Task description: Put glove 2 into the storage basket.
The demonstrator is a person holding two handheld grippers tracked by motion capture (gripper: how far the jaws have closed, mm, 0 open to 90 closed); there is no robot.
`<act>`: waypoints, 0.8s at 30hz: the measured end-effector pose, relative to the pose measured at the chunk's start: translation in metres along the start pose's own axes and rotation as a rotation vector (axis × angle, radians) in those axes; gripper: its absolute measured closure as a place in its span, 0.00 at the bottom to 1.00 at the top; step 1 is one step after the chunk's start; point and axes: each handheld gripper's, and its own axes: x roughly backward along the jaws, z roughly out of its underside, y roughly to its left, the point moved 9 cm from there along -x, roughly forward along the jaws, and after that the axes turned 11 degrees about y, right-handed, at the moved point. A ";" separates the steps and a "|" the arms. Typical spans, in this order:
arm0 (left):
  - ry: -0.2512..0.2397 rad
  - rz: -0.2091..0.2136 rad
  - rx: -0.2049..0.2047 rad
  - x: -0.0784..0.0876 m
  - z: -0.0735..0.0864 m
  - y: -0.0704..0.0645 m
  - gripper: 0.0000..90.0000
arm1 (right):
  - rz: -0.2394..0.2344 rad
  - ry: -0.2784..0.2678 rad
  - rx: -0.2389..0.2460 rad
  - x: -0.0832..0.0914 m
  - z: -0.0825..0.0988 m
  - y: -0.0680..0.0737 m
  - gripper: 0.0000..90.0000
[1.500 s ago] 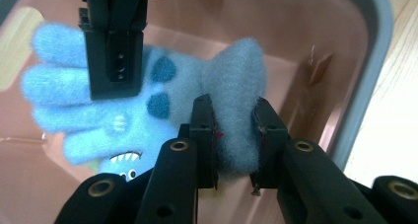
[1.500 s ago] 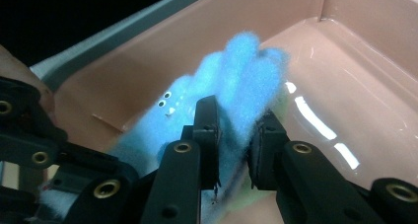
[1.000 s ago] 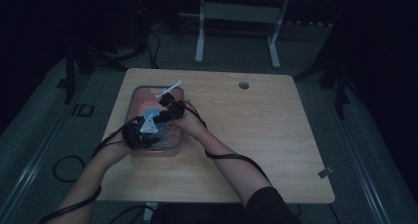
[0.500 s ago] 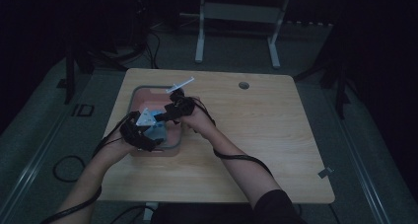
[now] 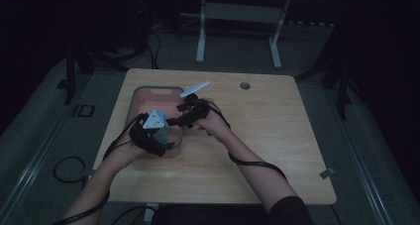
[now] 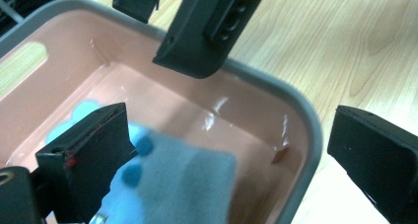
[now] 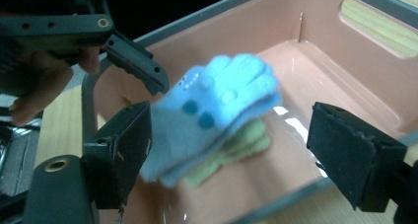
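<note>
Our left gripper [image 6: 236,150] has its fingers [image 6: 88,155] spread wide, having just been opening, and the soft blue-grey dotted sock [image 6: 172,184] sits between them, brushing the left pad but not pinched. Our right gripper [image 7: 241,155] also has its matte black fingers [image 7: 355,155] spread, freshly opening; the fuzzy blue sock [image 7: 217,105] is blurred between them, leaning by the left pad, above a pale green knit piece [image 7: 236,150]. Both lie over the glossy pink tub [image 7: 345,51] with its rounded grey rim, on the light woodgrain table [image 5: 277,131]. Since a second ago, the right hand has drawn away to the right in the high view.
</note>
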 end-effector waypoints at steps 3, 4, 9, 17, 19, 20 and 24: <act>-0.006 0.039 -0.024 -0.001 -0.006 -0.010 0.03 | -0.006 -0.014 -0.020 0.005 0.005 0.000 0.19; -0.020 0.056 -0.031 0.000 -0.012 -0.016 0.03 | -0.003 -0.017 -0.019 0.009 0.013 0.001 0.19; -0.054 0.086 -0.038 0.001 -0.023 -0.026 0.03 | 0.024 -0.004 -0.011 0.019 0.032 -0.002 0.19; -0.062 0.111 -0.077 -0.007 -0.036 -0.049 0.03 | 0.054 0.002 -0.017 0.027 0.048 -0.010 0.19; -0.061 0.135 -0.087 -0.010 -0.039 -0.056 0.03 | 0.060 0.007 -0.016 0.027 0.052 -0.011 0.19; -0.057 0.138 -0.098 -0.011 -0.040 -0.059 0.03 | 0.062 0.008 -0.022 0.028 0.057 -0.013 0.19; -0.069 0.151 -0.110 -0.012 -0.045 -0.067 0.03 | 0.069 0.015 -0.027 0.030 0.066 -0.015 0.19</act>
